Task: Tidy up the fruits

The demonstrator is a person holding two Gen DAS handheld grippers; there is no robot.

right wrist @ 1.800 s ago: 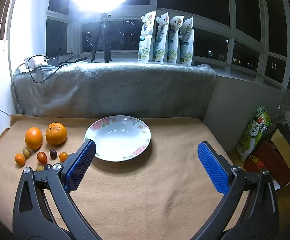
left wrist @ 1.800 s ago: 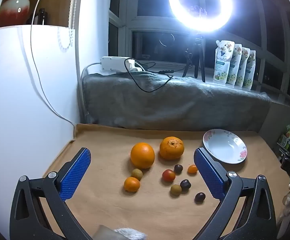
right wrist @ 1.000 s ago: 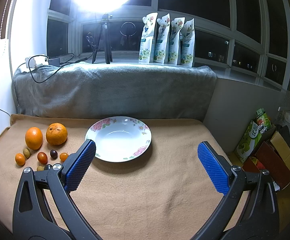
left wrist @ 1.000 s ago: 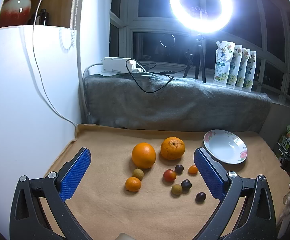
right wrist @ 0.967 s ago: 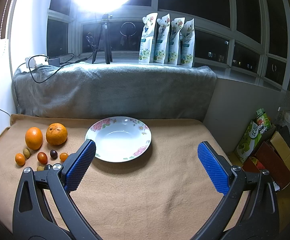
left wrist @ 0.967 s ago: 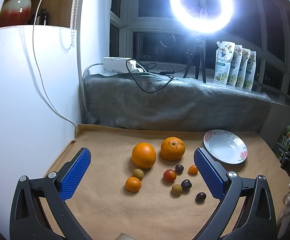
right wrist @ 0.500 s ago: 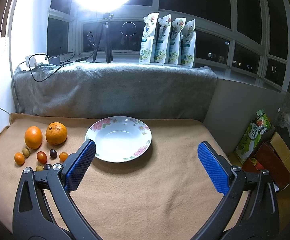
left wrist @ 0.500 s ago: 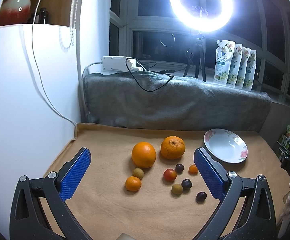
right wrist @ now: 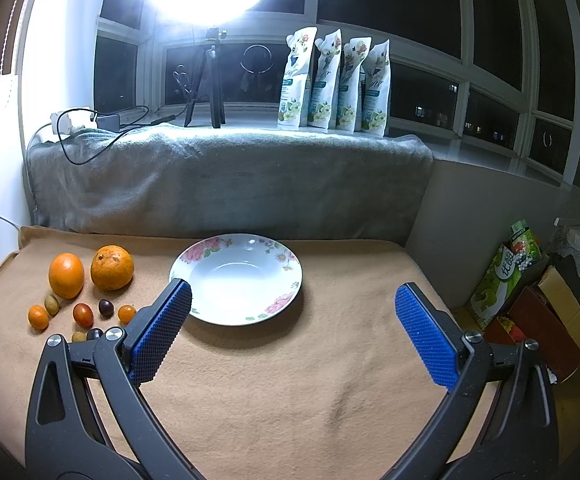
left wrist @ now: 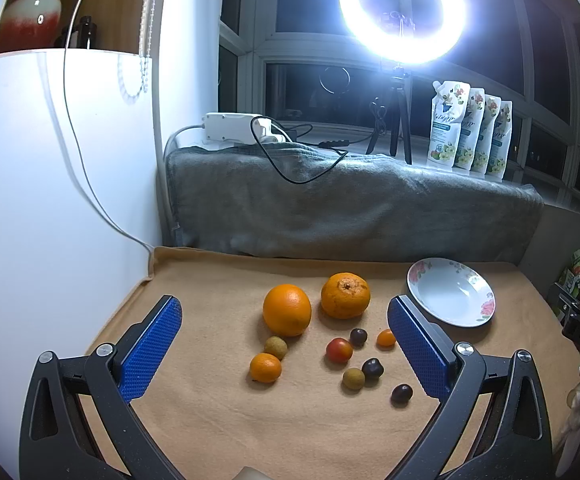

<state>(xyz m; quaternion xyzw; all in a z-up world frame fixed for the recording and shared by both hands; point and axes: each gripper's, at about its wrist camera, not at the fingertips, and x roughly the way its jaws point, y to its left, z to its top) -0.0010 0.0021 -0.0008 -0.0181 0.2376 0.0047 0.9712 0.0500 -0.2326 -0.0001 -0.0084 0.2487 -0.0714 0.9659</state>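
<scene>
Two large oranges, a smooth one [left wrist: 287, 309] and a rough one [left wrist: 345, 295], lie on the tan blanket [left wrist: 218, 280]. In front of them are several small fruits: a small orange [left wrist: 265, 367], a red tomato [left wrist: 339, 349], dark plums [left wrist: 372, 368] and tan longans [left wrist: 276, 347]. A white floral plate [left wrist: 451, 297] [right wrist: 237, 278] stands empty to their right. My left gripper [left wrist: 286, 336] hangs open above the fruits. My right gripper [right wrist: 293, 322] is open just in front of the plate, with the fruit group [right wrist: 86, 276] to its left.
A grey blanket-covered ledge [right wrist: 226, 184] backs the table, with a ring light on a tripod [left wrist: 401, 24], a power strip with cables [left wrist: 234, 126] and several white pouches [right wrist: 335, 84]. A white wall [left wrist: 50, 184] bounds the left. Boxes and packets [right wrist: 529, 292] sit past the right edge.
Both views have shifted only slightly; the left gripper has eased back a little from the fruits. Both grippers stay open and nothing on the blanket has moved.
</scene>
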